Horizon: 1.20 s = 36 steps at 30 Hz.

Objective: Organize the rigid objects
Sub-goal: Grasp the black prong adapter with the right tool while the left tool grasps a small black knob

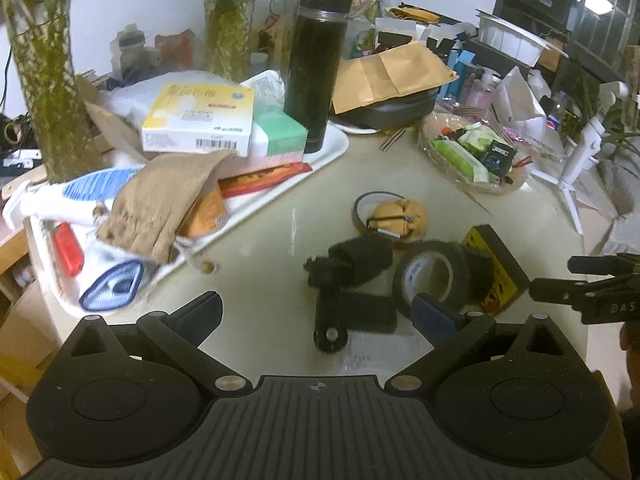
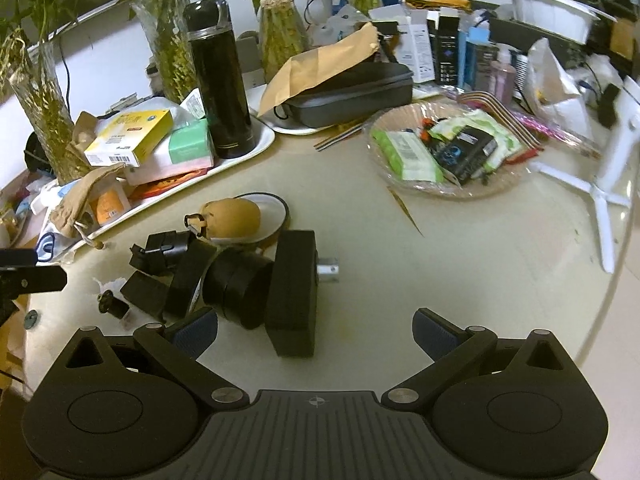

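Note:
A heap of rigid items lies on the cream table: a black tape roll (image 1: 434, 278) (image 2: 240, 284), a black block with a yellow label (image 1: 498, 270) (image 2: 294, 288), a black camera mount (image 1: 348, 268) (image 2: 162, 254), a flat black pad (image 1: 368, 312) (image 2: 146, 292) and a tan pouch on a round coaster (image 1: 400, 216) (image 2: 236, 218). My left gripper (image 1: 316, 316) is open and empty just in front of the mount and tape. My right gripper (image 2: 316, 334) is open and empty, with the black block between its fingers' reach. The right gripper's tip shows at the left wrist view's right edge (image 1: 600, 292).
A white tray (image 1: 328, 152) (image 2: 264, 136) at the back left holds a black flask (image 1: 316, 64) (image 2: 222, 76), boxes and a cloth bag. A wrapped basket of packets (image 1: 472, 152) (image 2: 444, 148) sits at the right. A white stand (image 2: 604, 184) is far right. Glass vases line the back.

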Each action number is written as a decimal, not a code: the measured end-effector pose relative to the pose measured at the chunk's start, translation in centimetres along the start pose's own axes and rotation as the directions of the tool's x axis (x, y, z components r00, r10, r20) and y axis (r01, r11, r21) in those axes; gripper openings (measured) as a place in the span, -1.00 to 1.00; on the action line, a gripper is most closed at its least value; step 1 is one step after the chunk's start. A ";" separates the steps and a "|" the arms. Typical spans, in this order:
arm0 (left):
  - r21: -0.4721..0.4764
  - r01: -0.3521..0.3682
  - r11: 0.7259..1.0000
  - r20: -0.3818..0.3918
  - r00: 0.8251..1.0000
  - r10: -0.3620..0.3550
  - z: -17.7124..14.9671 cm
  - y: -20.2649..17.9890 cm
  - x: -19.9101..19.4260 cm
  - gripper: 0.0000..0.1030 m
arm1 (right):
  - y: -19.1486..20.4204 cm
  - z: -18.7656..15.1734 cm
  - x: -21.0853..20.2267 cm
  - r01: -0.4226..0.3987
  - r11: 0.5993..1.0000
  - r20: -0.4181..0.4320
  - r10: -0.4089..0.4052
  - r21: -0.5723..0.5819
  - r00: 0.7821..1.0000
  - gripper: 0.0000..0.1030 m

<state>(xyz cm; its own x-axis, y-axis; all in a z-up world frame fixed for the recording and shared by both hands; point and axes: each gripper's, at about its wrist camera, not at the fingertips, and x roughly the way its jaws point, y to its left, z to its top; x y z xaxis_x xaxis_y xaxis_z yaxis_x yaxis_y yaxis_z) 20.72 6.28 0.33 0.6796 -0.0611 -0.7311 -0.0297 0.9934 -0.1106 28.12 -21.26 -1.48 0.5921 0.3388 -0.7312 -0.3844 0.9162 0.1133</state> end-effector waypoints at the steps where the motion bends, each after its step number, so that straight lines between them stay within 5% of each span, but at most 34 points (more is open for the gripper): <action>1: 0.000 0.001 1.000 0.003 1.000 -0.001 0.1 0.0 0.2 1.00 | 0.1 0.2 0.4 -0.005 1.000 -0.002 0.005 -0.005 1.000 0.99; 11: -0.009 0.012 1.000 0.009 1.000 -0.012 0.4 0.4 0.8 1.00 | 0.7 1.3 2.7 -0.018 0.999 -0.043 0.017 -0.039 0.999 0.32; 22: -0.031 0.010 0.999 -0.023 1.000 -0.011 0.1 1.8 1.3 1.00 | 0.9 1.6 5.2 0.001 0.999 -0.106 -0.006 -0.040 0.994 -0.02; 24: -0.008 0.012 1.000 -0.031 0.999 -0.012 -0.2 1.7 1.5 1.00 | 1.0 1.6 5.6 -0.006 0.999 -0.122 0.001 -0.038 0.993 -0.40; 36: 0.227 0.044 0.973 -0.083 0.996 -0.026 -1.6 -2.0 2.8 0.92 | -0.2 1.4 4.0 0.032 0.999 -0.077 -0.031 0.013 0.997 -0.42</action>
<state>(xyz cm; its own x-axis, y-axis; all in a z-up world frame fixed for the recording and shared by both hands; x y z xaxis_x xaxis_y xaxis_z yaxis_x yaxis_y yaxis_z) 21.54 3.94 -2.53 0.6172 -0.0945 -0.7811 0.1677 0.9858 0.0133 31.51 -19.77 -3.46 0.5472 0.2930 -0.7841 -0.3560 0.9293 0.0988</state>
